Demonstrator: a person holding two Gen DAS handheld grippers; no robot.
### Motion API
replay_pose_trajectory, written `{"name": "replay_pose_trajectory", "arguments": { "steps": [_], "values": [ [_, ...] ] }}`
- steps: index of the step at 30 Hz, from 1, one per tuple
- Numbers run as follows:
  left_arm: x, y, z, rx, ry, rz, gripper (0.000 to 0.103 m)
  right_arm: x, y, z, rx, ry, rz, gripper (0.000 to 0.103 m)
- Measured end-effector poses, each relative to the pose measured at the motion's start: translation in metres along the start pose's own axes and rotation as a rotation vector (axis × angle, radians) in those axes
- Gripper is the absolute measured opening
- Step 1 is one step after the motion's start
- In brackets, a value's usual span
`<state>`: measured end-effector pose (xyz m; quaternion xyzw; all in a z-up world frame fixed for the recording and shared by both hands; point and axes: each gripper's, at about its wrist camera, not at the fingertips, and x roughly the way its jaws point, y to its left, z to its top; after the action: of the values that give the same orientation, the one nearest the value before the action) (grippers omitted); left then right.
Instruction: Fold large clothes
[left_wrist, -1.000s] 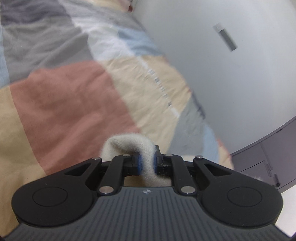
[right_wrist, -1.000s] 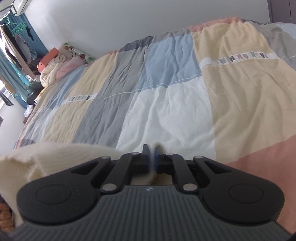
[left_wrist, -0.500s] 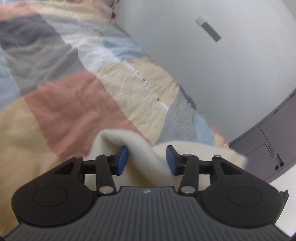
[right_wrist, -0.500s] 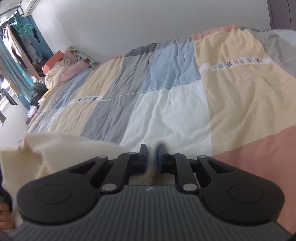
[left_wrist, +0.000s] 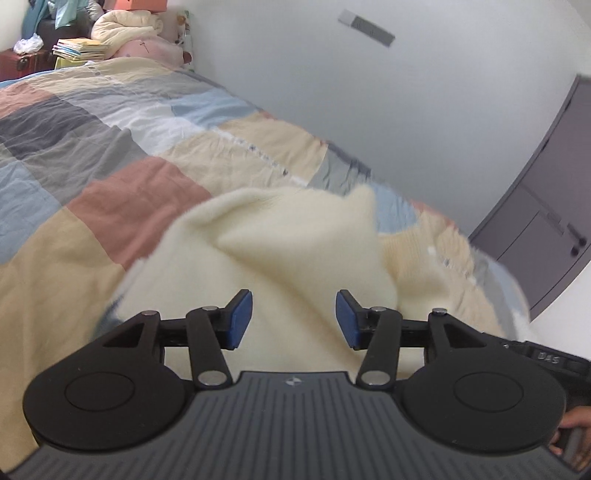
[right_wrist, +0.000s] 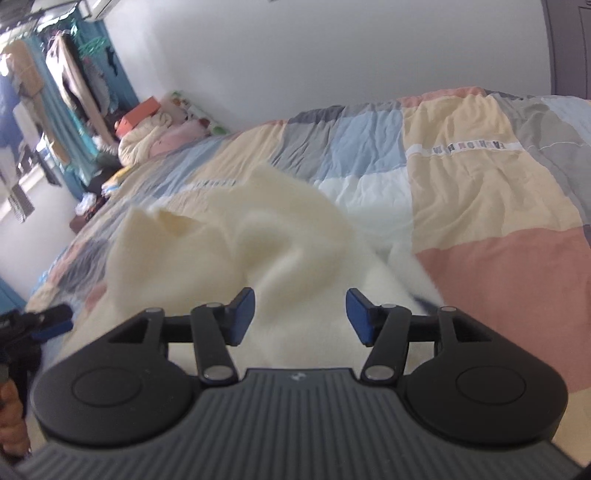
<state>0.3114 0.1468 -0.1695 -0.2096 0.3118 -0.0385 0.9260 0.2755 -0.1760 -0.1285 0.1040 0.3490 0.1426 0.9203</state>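
A cream knitted garment (left_wrist: 295, 251) lies rumpled on the patchwork bedspread (left_wrist: 110, 155), blurred as it settles. In the left wrist view my left gripper (left_wrist: 294, 319) hovers over it, its jaws opening, blue pads clear of the cloth. The same garment (right_wrist: 258, 236) fills the middle of the right wrist view. My right gripper (right_wrist: 301, 317) stands above it, jaws opening too, with nothing pressed between the pads. The left gripper (right_wrist: 48, 325) shows at the right wrist view's left edge.
The bedspread (right_wrist: 480, 192) runs back to a white wall. Pillows and bedding (left_wrist: 129, 29) are heaped at the bed's far end. A grey wardrobe (left_wrist: 546, 221) stands on the right, and hanging clothes (right_wrist: 70, 81) on the far left. A hand (left_wrist: 576, 435) holds the other gripper.
Both grippers were shut on the cream garment and have let it go. The cloth has dropped onto the bedspread, and both grippers have pulled back and risen above it.
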Motion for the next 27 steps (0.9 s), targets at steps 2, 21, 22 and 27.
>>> {"name": "replay_pose_trajectory", "arguments": {
  "steps": [2, 21, 22, 27],
  "values": [
    [0.014, -0.002, -0.006, 0.025, 0.017, 0.029, 0.056, 0.004, 0.006, -0.003, -0.04, 0.006, -0.012, 0.057],
    [0.07, 0.005, -0.012, 0.055, 0.072, 0.123, 0.056, 0.07, 0.04, -0.011, -0.36, 0.059, -0.109, 0.055],
    [0.07, 0.005, -0.013, 0.054, 0.072, 0.121, 0.056, 0.071, 0.038, -0.011, -0.354, 0.058, -0.121, 0.055],
    [0.069, 0.003, -0.014, 0.055, 0.068, 0.123, 0.056, 0.072, 0.047, -0.018, -0.426, 0.051, -0.159, 0.027]
  ]
}}
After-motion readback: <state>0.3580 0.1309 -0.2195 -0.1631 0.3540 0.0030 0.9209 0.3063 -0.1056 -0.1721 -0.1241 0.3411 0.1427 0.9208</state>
